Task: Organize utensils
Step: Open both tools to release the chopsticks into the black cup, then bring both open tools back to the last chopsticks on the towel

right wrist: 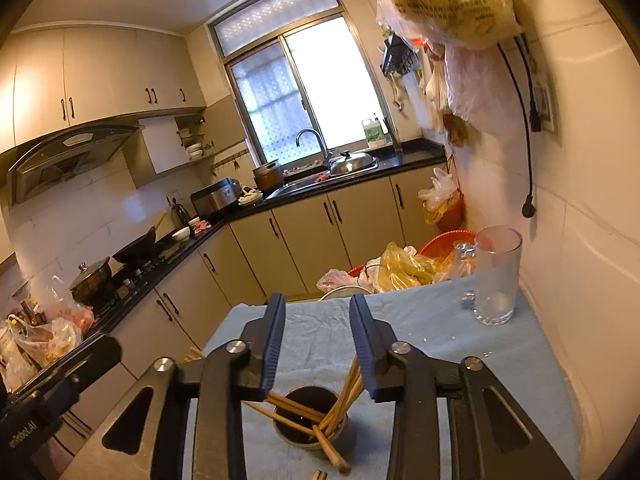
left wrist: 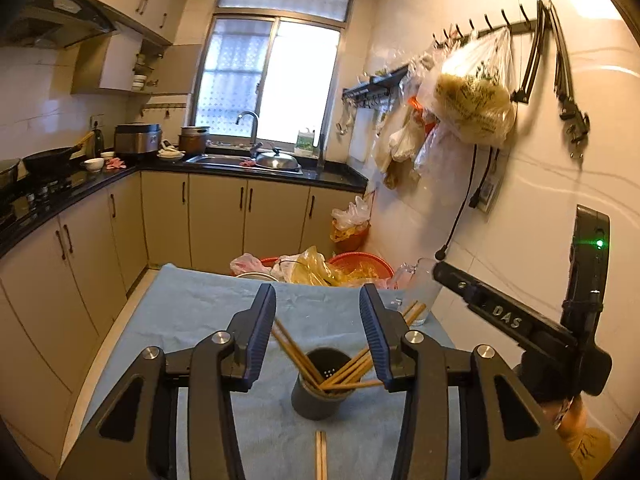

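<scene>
Both claws hang with jaws apart, gripping nothing: the left claw (left wrist: pixel 318 312) and the right claw (right wrist: pixel 318 322) each sit just above a dark holder (left wrist: pixel 318 390) on the blue-clothed table (left wrist: pixel 192 304). Wooden chopsticks (left wrist: pixel 344 372) stand loose in the holder, fanned out and leaning on its rim below the jaws. A further pair (left wrist: pixel 321 456) lies flat on the cloth, nearer than the holder. Beyond the right claw, off to its right, stands an empty glass mug (right wrist: pixel 496 276).

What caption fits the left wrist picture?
Open left gripper above a dark holder of chopsticks on blue cloth.
</scene>
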Demonstrator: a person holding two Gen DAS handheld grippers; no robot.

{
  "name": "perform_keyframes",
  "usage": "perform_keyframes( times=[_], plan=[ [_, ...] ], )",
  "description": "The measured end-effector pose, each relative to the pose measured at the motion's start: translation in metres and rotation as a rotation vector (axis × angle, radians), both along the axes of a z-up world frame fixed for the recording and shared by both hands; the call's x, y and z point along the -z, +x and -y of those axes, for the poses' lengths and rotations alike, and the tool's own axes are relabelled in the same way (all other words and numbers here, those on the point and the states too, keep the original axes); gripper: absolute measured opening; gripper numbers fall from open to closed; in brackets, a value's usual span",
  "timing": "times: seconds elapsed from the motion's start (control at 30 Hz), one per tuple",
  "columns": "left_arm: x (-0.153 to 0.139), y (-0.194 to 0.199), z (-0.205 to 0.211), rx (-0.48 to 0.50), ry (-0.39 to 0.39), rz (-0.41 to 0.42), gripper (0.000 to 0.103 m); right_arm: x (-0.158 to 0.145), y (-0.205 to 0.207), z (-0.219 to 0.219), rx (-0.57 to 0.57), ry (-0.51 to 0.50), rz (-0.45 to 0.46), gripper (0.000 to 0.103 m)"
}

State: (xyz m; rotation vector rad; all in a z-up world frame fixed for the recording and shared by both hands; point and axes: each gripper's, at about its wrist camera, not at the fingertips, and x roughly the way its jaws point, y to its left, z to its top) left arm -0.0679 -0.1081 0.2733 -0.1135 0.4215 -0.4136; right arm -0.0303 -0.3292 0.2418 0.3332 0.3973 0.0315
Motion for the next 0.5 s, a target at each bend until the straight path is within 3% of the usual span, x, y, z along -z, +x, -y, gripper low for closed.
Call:
perform_keyframes(
  times=[0.13,0.3,0.5],
  plan=[
    [0.002,-0.027,-0.02,-0.022,-0.028,0.003,0.049,-0.011,-0.029,-0.003,-0.009,-0.029,-0.002,0.048],
    [0.024,-0.05,-0.029,-0.028,0.005,-0.023,0.055,-0.012,-0.067,-0.011,-0.044,-0.099,-0.037,0.059],
    [0.084,-0.057,-0.027,0.007,0.077,-0.18,0.055,0.025,-0.108,-0.012,-0.08,-0.197,-0.206,0.067]
  ],
)
